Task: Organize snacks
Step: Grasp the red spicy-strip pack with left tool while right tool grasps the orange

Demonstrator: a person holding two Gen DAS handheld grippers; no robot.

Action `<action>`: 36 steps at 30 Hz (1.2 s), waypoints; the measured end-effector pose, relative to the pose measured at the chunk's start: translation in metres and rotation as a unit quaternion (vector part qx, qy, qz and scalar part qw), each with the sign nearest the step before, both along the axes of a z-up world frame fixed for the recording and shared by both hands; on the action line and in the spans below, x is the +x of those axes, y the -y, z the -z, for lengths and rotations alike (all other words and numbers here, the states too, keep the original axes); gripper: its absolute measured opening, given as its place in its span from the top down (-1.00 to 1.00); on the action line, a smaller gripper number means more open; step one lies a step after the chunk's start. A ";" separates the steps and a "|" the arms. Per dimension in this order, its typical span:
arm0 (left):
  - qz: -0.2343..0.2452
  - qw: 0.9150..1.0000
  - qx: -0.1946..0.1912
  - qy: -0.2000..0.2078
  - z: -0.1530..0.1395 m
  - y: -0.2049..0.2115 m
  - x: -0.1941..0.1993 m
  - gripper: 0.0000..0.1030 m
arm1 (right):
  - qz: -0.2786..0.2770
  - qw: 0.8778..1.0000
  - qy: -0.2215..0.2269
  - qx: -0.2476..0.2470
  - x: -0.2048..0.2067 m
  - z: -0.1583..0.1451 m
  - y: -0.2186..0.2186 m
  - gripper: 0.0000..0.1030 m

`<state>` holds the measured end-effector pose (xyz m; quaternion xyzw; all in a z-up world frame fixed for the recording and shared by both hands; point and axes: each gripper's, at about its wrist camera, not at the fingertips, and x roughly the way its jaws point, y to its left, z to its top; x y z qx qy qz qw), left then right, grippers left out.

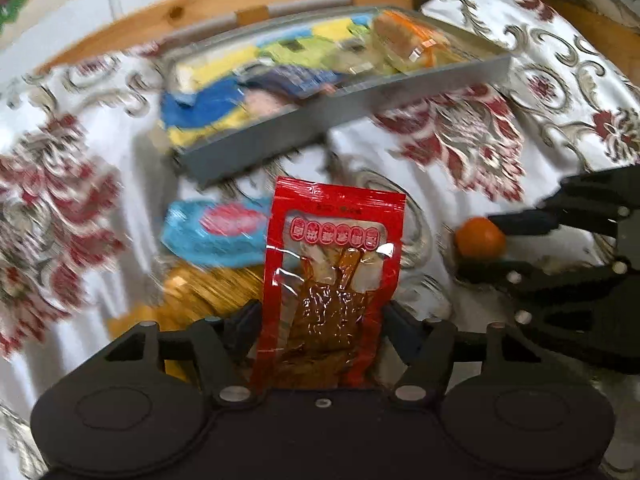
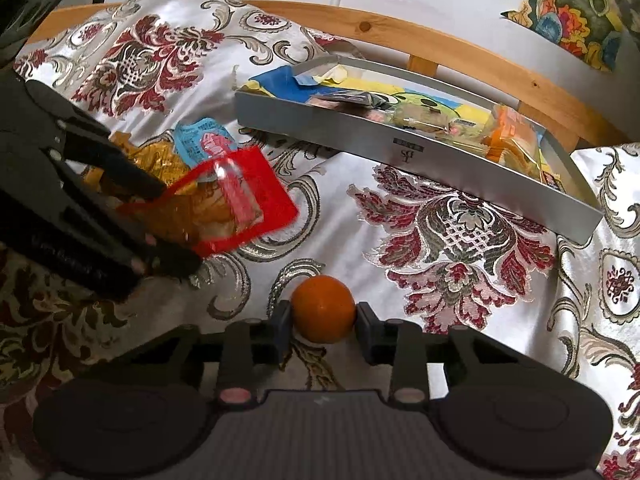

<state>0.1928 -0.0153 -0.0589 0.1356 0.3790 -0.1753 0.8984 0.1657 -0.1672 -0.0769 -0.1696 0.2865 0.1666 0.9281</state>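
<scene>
My left gripper (image 1: 320,336) is shut on a red snack packet (image 1: 332,276) with a clear window over brown food; the packet stands up between the fingers, above the cloth. The right wrist view shows that packet (image 2: 240,204) held by the left gripper (image 2: 168,224) at the left. My right gripper (image 2: 322,326) holds a small orange (image 2: 323,308) between its pads. The orange (image 1: 479,238) and the right gripper (image 1: 492,244) also appear at the right of the left wrist view. A grey tray (image 2: 400,148) with several snacks lies farther back.
A blue packet (image 1: 216,232) and a golden packet (image 1: 208,292) lie on the floral cloth (image 2: 460,248) below the red one. The grey tray (image 1: 280,136) sits near the wooden bed rail (image 2: 400,28). Paintings hang on the wall behind.
</scene>
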 end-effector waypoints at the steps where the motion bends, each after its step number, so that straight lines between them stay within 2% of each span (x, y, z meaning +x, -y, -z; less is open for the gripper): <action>1: 0.001 1.000 -0.001 -0.006 0.001 0.001 -0.001 -0.32 | 0.001 1.000 0.000 -0.001 -0.001 0.000 0.000 0.27; 13: -0.016 0.997 -0.035 -0.065 0.003 0.004 -0.032 -0.31 | 0.022 0.998 -0.049 0.036 -0.019 -0.007 0.010 0.28; 17: -0.007 0.997 -0.025 -0.071 0.004 0.008 -0.037 -0.34 | 0.016 0.999 -0.042 0.026 -0.023 -0.005 0.008 0.28; 21: -0.015 0.997 -0.021 -0.075 0.012 0.006 -0.033 -0.59 | 0.003 1.000 -0.025 0.007 -0.019 -0.001 0.002 0.27; 25: -0.014 0.997 -0.021 -0.070 0.016 0.006 -0.028 -0.61 | -0.010 1.000 -0.012 -0.001 -0.014 0.004 -0.001 0.27; 31: 0.001 0.998 -0.010 -0.062 0.015 0.013 -0.023 -0.50 | -0.011 1.000 -0.009 0.005 -0.011 0.005 0.001 0.27; 33: -0.002 0.998 -0.015 -0.056 0.013 0.012 -0.023 -0.26 | -0.012 1.000 -0.005 0.002 -0.012 0.005 0.000 0.27; 36: -0.011 0.998 -0.030 -0.056 0.010 0.009 -0.021 -0.24 | -0.009 1.000 0.004 -0.004 -0.013 0.005 -0.001 0.24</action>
